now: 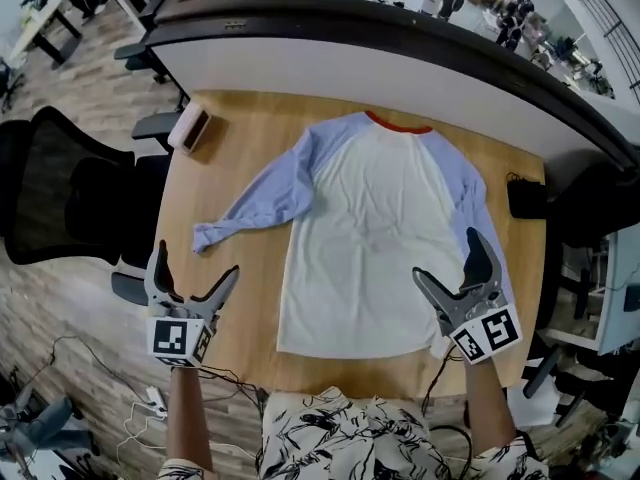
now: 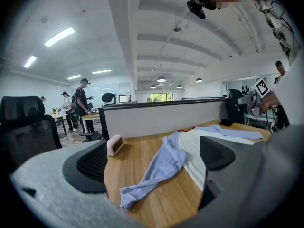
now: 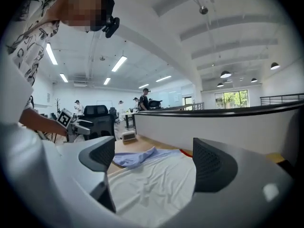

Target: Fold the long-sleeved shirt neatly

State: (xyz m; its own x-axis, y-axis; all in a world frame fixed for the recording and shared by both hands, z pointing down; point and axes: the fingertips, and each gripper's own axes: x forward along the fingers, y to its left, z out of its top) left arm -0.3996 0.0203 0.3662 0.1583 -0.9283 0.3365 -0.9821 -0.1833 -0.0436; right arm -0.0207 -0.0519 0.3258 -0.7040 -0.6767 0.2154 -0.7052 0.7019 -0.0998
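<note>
The long-sleeved shirt point(image 1: 370, 228) lies flat on the wooden table point(image 1: 240, 128), white body, light blue sleeves, red collar at the far side. Its left sleeve point(image 1: 255, 206) stretches out toward the left; the right sleeve point(image 1: 478, 223) runs down along the body. My left gripper point(image 1: 193, 280) hovers open near the table's front left corner, just short of the left cuff point(image 2: 137, 194). My right gripper point(image 1: 452, 268) is open above the shirt's lower right hem, with white fabric point(image 3: 156, 184) below its jaws. Neither holds anything.
A small white device point(image 1: 190, 128) sits at the table's far left corner, and a black object point(image 1: 526, 200) at the right edge. A black office chair point(image 1: 60, 198) stands left of the table. A curved partition point(image 1: 380, 58) borders the far side. People stand in the background.
</note>
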